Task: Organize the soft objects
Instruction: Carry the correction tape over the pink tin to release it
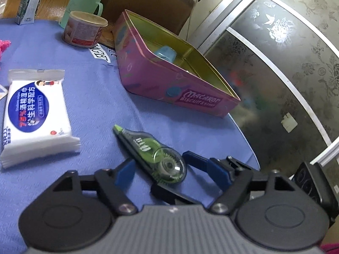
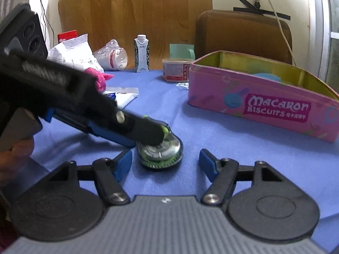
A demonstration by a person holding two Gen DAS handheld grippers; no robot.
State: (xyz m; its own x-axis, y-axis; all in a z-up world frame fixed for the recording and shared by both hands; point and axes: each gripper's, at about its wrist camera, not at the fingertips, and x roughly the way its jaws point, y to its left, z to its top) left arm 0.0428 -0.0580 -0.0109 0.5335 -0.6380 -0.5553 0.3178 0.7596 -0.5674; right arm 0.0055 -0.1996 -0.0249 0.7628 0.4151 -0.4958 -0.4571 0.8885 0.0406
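A green correction tape dispenser [image 1: 152, 152] lies on the blue cloth, its round end between the open fingers of my left gripper [image 1: 157, 165]. In the right wrist view the dispenser [image 2: 160, 151] lies just ahead of my open, empty right gripper [image 2: 165, 165], and the left gripper [image 2: 148, 134] reaches in from the left with a finger on either side of it. A white wet-wipes pack [image 1: 35, 114] lies left. A pink fluffy object [image 2: 99, 78] lies behind. The open pink biscuit tin [image 1: 175, 84] holds a light blue object [image 1: 165, 53].
A small can [image 1: 84, 29], a green mug [image 1: 84, 2] and a drink carton [image 2: 141, 53] stand at the back of the table. White plastic bags [image 2: 74, 55] lie back left. A brown chair [image 2: 243, 33] stands behind the tin. The table edge runs along the right.
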